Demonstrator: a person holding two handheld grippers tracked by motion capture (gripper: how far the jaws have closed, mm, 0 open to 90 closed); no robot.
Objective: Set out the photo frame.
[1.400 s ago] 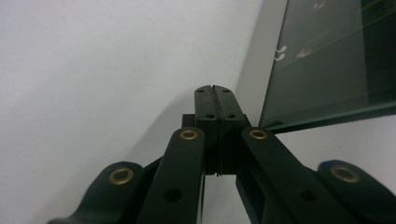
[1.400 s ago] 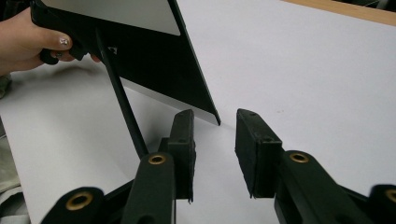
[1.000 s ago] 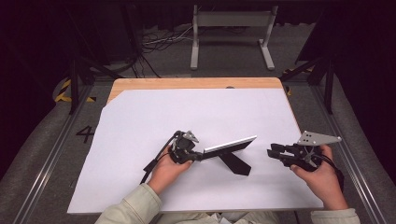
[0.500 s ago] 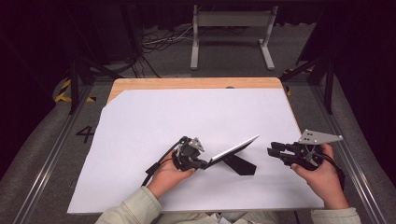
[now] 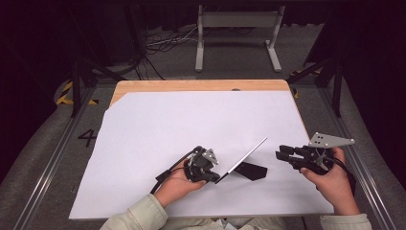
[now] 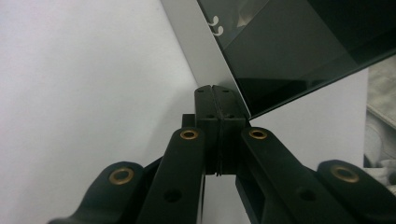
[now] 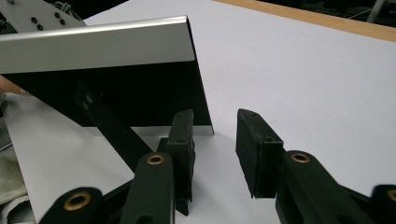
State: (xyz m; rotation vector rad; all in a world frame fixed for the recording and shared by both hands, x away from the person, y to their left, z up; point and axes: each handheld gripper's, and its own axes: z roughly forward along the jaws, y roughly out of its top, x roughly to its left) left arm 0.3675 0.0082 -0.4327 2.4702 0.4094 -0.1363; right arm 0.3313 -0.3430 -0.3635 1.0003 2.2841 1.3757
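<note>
— Silver-framed flat panel with a dark glass face: where is it?
— Tilted up off the white sheet covering the wooden table, near the front edge, a black strut beneath it.
— Who holds it?
— The left gripper, jaws clamped on its lower corner.
— And the right gripper?
— Just beside the panel's far end, jaws apart, pinching nothing.
</note>
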